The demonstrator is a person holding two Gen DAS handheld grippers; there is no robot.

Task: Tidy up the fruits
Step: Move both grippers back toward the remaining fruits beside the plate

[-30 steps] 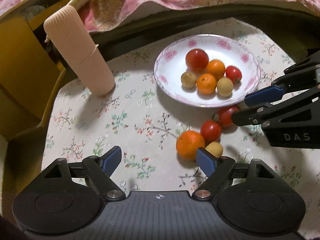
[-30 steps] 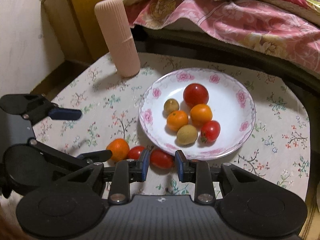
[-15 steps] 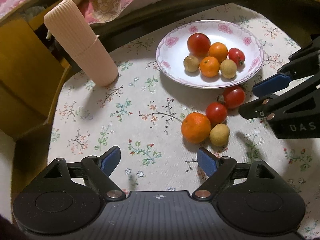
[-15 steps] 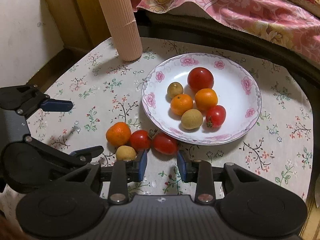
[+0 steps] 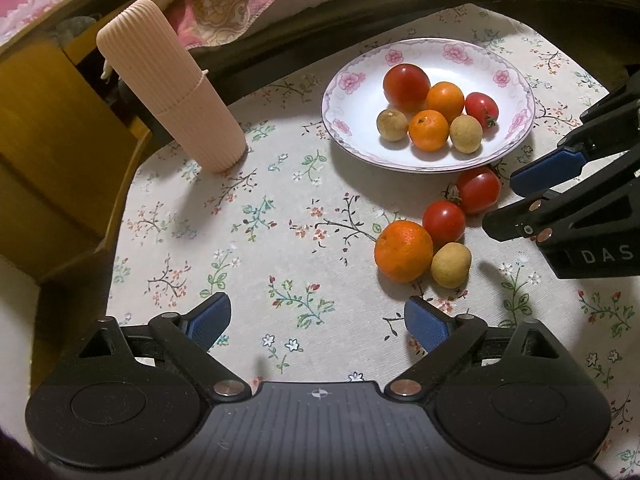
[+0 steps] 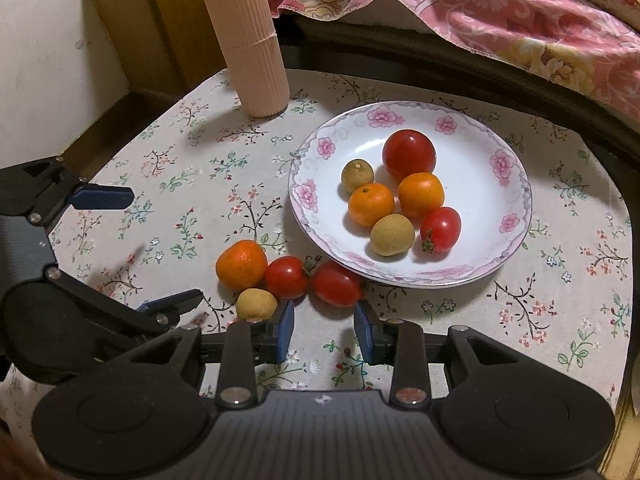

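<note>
**Fruits on and beside a flowered plate, with both grippers empty**

Fruits lie in two groups on the floral tablecloth (image 5: 248, 216). Six rest on the white plate (image 6: 508, 184) with its pink-flower rim, at centre right of the right wrist view: a large tomato (image 6: 409, 155), two oranges touching each other (image 6: 371, 204) (image 6: 421, 195), two tan round fruits (image 6: 357, 175) (image 6: 392, 235), and a small tomato (image 6: 440, 229) with its stem down-left. Four more sit on the cloth just below the plate's lower-left rim, touching in a cluster: a loose orange (image 6: 241, 264), a round tomato (image 6: 285, 277), an oval tomato (image 6: 337, 283), and a tan fruit (image 6: 256, 303).

The right gripper (image 6: 324, 332) is at bottom centre of its own view, its blue-padded fingers (image 6: 285, 330) moderately apart and holding nothing; the oval tomato lies just ahead of the gap. The left gripper (image 5: 318, 322) stands wide open and empty at bottom centre of the left wrist view, with the loose orange (image 5: 404, 251) ahead to the right.

A ribbed pink cylinder (image 5: 172, 96) stands upright at upper left. A pink patterned blanket (image 6: 500, 12) fills the upper right of the right wrist view.
</note>
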